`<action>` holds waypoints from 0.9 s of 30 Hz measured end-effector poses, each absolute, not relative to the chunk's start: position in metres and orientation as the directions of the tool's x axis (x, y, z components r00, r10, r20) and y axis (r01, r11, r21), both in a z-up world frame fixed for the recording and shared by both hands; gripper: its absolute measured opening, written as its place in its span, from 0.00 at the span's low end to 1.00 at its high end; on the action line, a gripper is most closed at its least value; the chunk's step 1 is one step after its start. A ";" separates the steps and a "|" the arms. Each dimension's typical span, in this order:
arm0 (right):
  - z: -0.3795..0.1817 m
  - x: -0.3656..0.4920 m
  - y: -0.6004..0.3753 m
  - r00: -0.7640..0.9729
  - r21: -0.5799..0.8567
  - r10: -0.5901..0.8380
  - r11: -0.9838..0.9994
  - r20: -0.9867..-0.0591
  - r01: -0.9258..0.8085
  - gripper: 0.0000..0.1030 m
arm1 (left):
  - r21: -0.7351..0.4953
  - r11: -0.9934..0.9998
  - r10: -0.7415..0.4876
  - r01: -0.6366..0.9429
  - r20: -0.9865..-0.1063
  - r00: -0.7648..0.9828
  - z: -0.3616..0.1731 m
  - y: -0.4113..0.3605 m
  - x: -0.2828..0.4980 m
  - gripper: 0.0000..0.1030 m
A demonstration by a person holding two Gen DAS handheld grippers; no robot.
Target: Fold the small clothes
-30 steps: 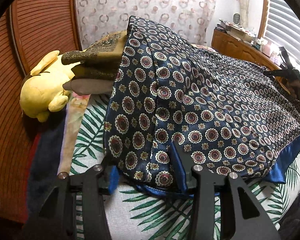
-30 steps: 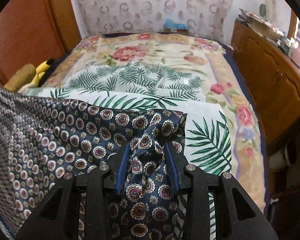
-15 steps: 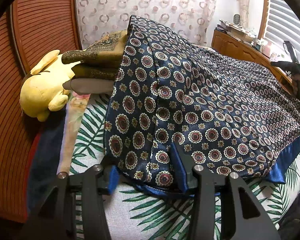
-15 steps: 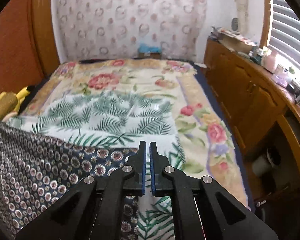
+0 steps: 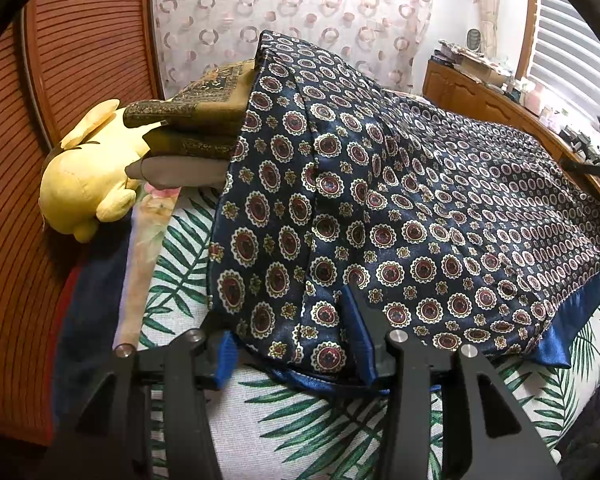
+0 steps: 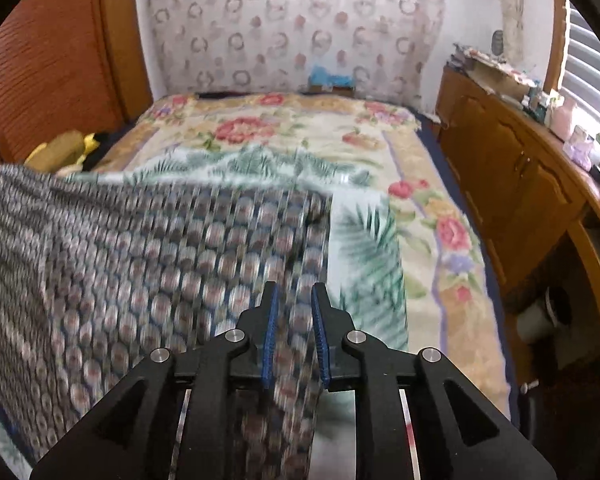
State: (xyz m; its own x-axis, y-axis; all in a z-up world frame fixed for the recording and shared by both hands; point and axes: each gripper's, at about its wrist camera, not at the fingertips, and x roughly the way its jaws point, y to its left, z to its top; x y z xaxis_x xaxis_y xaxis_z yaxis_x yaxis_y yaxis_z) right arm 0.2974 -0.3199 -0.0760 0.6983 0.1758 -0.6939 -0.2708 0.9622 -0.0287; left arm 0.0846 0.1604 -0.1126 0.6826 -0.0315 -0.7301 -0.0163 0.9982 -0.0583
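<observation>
A navy satin cloth [image 5: 380, 184] with red-and-gold medallions is spread over the bed, its blue underside showing along the near edge. My left gripper [image 5: 290, 344] is shut on the cloth's near corner, which bunches between the blue pads and hangs a little above the bed. In the right wrist view the same cloth [image 6: 140, 260] is blurred by motion. My right gripper [image 6: 294, 292] hovers over its right edge. Its jaws are opening, a narrow gap apart. The cloth shows through the gap, but the pads do not press on it.
A yellow plush toy [image 5: 88, 176] and a stack of folded brown-gold cloths [image 5: 204, 120] lie at the bed's left side by a slatted wooden wall [image 5: 60, 60]. A palm-leaf sheet [image 5: 284, 420] and floral blanket [image 6: 284, 136] cover the bed. A wooden cabinet [image 6: 520, 184] runs along the right.
My right gripper let go of the bunched cloth corner, shut with nothing in it, then swung back over the cloth's right edge with its jaws slightly apart. The left gripper has not moved.
</observation>
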 end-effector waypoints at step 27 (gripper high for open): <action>-0.089 0.226 -0.310 0.745 -0.152 0.052 0.967 -0.665 -0.203 0.16 | -0.094 0.995 -0.056 -0.019 -0.729 0.682 -0.114 0.166 0.082 0.48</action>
